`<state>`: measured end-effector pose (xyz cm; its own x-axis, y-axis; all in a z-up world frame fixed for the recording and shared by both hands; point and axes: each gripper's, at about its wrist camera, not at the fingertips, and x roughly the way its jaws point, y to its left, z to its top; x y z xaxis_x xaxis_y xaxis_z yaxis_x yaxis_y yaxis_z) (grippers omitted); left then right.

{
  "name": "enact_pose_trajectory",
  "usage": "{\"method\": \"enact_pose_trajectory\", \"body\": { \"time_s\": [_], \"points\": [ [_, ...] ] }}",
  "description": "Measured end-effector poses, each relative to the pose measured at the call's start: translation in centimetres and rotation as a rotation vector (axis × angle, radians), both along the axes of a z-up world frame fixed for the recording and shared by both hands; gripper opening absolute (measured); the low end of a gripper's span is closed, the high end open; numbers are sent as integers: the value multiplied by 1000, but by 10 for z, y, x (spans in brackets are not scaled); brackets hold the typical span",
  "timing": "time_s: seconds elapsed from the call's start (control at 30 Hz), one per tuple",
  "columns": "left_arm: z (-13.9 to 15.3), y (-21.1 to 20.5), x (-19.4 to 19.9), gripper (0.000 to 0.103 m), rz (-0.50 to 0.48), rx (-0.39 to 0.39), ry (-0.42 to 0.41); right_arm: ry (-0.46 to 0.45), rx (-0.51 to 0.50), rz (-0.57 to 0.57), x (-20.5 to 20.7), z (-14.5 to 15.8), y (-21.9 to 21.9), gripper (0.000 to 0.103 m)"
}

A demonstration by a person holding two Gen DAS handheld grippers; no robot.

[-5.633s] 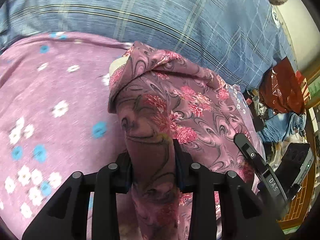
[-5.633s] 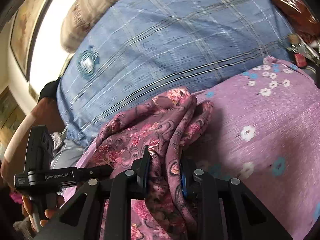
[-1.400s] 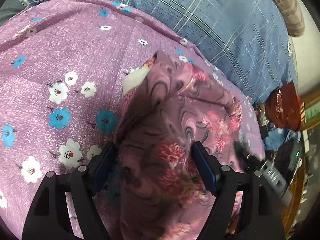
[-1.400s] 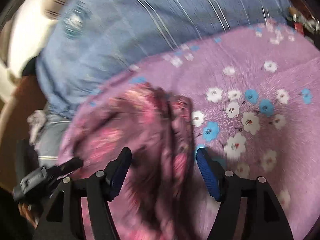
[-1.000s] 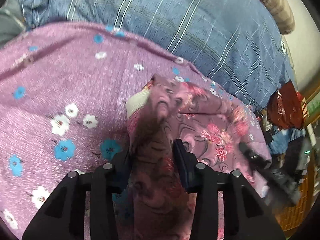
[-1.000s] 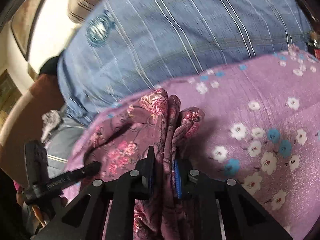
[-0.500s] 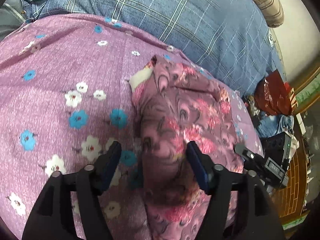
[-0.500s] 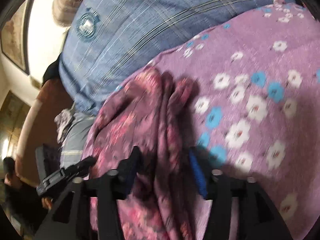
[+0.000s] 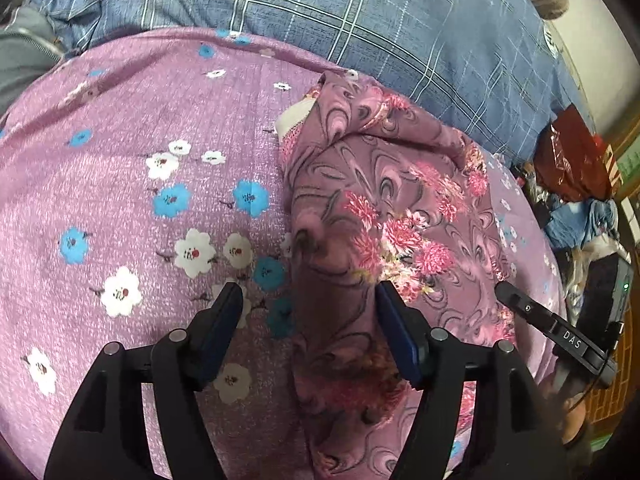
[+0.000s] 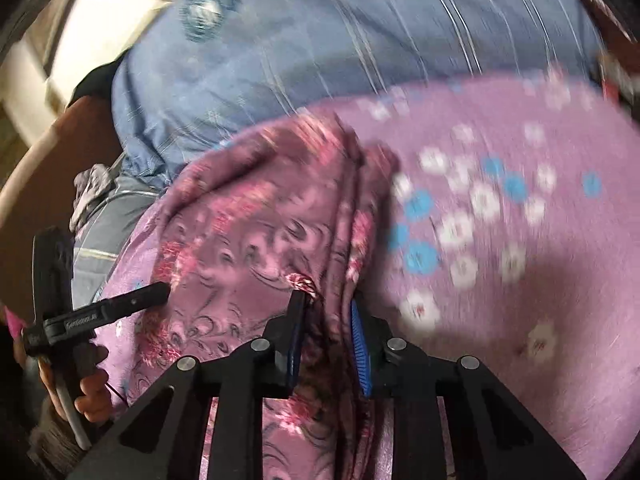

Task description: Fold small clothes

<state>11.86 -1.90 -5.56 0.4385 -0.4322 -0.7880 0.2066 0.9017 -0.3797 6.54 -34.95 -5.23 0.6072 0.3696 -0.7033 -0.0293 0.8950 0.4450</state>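
A small mauve garment (image 9: 384, 208) with pink flowers and dark swirls lies crumpled on the purple flowered sheet (image 9: 140, 140). My left gripper (image 9: 308, 304) is open, its jaws wide apart on either side of the garment's near fold. In the right wrist view, which is blurred, the garment (image 10: 256, 240) has a bunched fold passing between the jaws of my right gripper (image 10: 326, 308), which stand narrowly apart around it. The other gripper's finger (image 10: 132, 300) rests on the garment's left part.
A blue plaid quilt (image 9: 360, 12) lies behind the sheet. A dark red bag (image 9: 572, 160) and blue clothes (image 9: 580, 220) are heaped at the right. A brown wooden bed edge (image 10: 48, 152) runs along the left of the right wrist view.
My left gripper stays open over the garment fold. My right gripper's jaws have narrowed around the bunched fold, and its view has swung and blurred.
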Motion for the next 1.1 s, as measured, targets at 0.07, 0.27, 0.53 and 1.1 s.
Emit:
{"method": "enact_pose_trajectory", "body": {
  "time_s": [0.07,0.27,0.53,1.1],
  "points": [
    [1,4,-1,68,1,-20,9,6,35,-15,0,1,-6,31],
    [18,10,-10,67,16,-35,-52,-27,80,-73,-15,9,-27,37],
    [25,-8,-12,72,-10,93,-139,-162,75,-41,-25,33,-27,39],
    [42,-44,77,72,42,155,-174,-157,-87,59,79,51,20,27]
  ]
}}
